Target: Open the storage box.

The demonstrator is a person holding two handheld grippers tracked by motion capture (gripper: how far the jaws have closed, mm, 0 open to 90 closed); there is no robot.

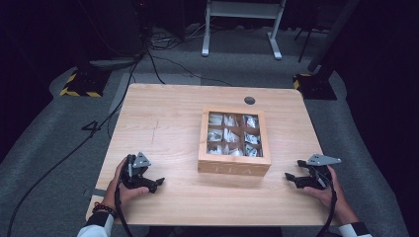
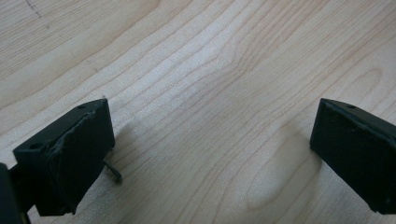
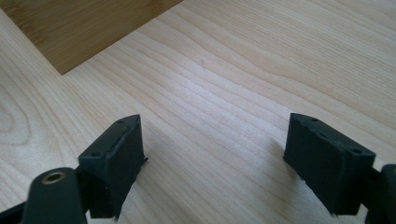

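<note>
A wooden box point(image 1: 234, 165) with a clear window lid stands right of the table's middle, and small white packets show in its nine compartments. Left of it, near the front edge, my left gripper point(image 1: 159, 183) rests on the table in a hand and points toward the box. It is open point(image 2: 212, 140), with bare wood between its jaws. My right gripper point(image 1: 290, 177) lies at the box's right, also pointing toward it. Its jaws point(image 3: 212, 154) stand wide apart over bare table, with the box's corner point(image 3: 74, 28) ahead at upper left.
The light wooden table point(image 1: 163, 123) has a round cable hole point(image 1: 249, 100) near its far edge. Beyond lie grey carpet, black cables, a white desk frame point(image 1: 242, 24) and stand bases with yellow-black tape point(image 1: 79, 89).
</note>
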